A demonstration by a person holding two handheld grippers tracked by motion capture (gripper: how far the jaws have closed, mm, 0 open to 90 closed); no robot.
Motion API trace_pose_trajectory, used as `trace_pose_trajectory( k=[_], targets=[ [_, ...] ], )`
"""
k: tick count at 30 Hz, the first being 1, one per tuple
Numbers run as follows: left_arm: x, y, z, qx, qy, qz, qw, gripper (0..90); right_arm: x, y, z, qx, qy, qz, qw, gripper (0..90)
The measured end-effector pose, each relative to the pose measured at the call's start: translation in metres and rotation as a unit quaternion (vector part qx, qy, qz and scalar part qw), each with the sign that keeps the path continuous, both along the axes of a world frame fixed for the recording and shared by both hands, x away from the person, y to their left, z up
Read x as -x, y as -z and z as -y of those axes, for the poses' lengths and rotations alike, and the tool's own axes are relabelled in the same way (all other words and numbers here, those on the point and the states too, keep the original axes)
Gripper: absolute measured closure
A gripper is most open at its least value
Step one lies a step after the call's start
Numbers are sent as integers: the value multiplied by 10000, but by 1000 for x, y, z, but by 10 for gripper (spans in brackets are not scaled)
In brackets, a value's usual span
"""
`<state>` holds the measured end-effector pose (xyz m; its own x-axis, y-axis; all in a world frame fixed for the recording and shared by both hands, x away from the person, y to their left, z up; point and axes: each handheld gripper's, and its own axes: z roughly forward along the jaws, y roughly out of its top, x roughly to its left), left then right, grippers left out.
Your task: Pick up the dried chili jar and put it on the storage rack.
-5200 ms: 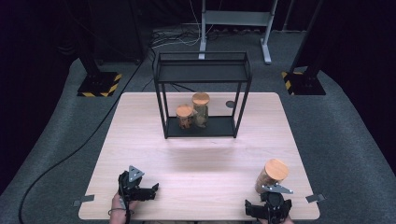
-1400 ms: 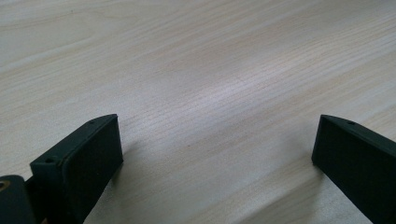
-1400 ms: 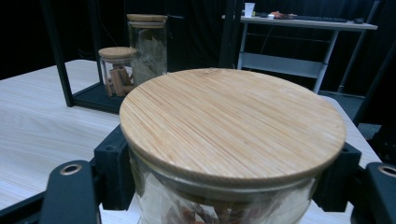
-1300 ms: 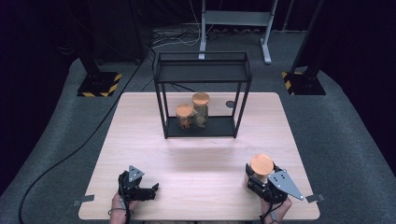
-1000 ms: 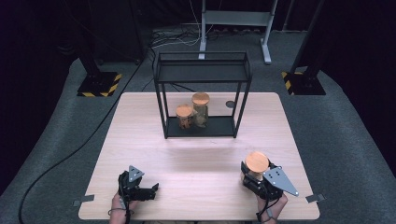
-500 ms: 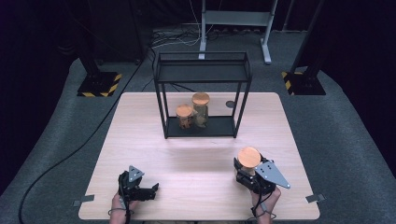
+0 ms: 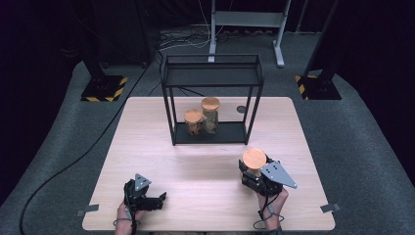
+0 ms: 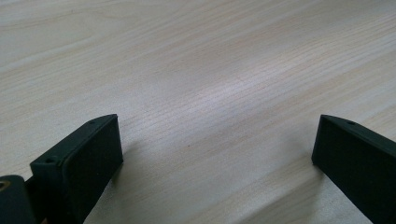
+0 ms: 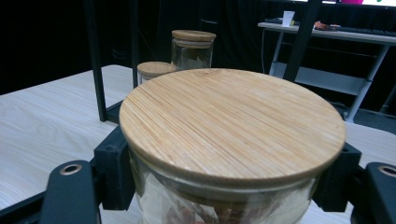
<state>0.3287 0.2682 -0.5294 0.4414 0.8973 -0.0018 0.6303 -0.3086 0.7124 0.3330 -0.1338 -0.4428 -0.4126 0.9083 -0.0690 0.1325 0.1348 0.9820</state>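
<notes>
The right gripper (image 7: 252,172) has its fingers (image 9: 112,172) clenched on either side of a glass jar (image 9: 232,140) with a round wooden lid, just under the lid's rim, near the bench's (image 7: 205,196) front right. The left gripper (image 7: 147,199) rests at the front left, fingers (image 8: 79,163) spread wide over bare wood. Beyond, two more jars (image 7: 201,117) stand inside a black wire rack (image 7: 210,78).

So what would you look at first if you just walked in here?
Probably the jar with the round wooden lid, gripped in the right claw near the table's front right. Next, the black rack at the back of the table, with two more jars on its bottom shelf. The left claw sits open at the front left, holding nothing.
</notes>
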Motion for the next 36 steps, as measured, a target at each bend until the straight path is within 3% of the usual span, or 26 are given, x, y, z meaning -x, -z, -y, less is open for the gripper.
trace_pose_trajectory(
  k=[36],
  targets=[
    [0, 0, 0, 2, 2, -6, 10000, 8, -35, -8, -15, -62, -213, 4, 9998, 244]
  ],
)
